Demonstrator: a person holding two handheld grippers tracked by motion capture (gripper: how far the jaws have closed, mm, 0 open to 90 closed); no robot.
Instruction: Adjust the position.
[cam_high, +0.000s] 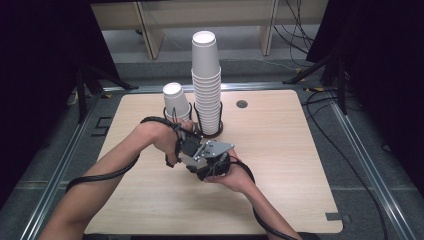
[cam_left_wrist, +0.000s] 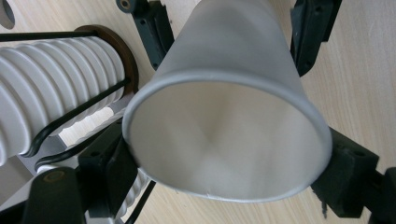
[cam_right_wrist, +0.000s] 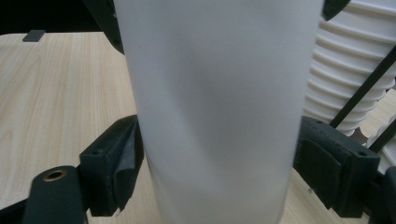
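A: Step in hand, as I read it: a single paper cup (cam_left_wrist: 224, 116) passed between the two tools. The left gripper (cam_left_wrist: 224, 158) had its jaws clenched on the cup at the rim end, one jaw on each side, the open mouth facing back toward that camera. Cup empty inside.

B: And the right gripper (cam_right_wrist: 219, 163)?

A: The same cup stood between its jaws, wall filling the gap. Both jaws sat right at the wall; whether they pressed or only touched, I could not tell. No dent seen in the paper.

B: Where was all this on the desk (cam_high: 280, 150)?

A: Above it, near the middle, both hands close together in the high view, left gripper (cam_high: 186, 147) beside right gripper (cam_high: 212, 161). Past the jaws stood the wire holder (cam_high: 209, 131) with the tall stack of cups (cam_high: 206, 80) in it, and a shorter stack (cam_high: 175, 100) in the ring just beside it.

B: Contents?

A: Holder rings: nested white cups, nothing else. Held cup: nothing.

B: Next move?

A: My guess: the right jaws need a firm hold on the wall before the left lets go of the rim. Too hard a squeeze would likely crush thin paper; too light and it slips.
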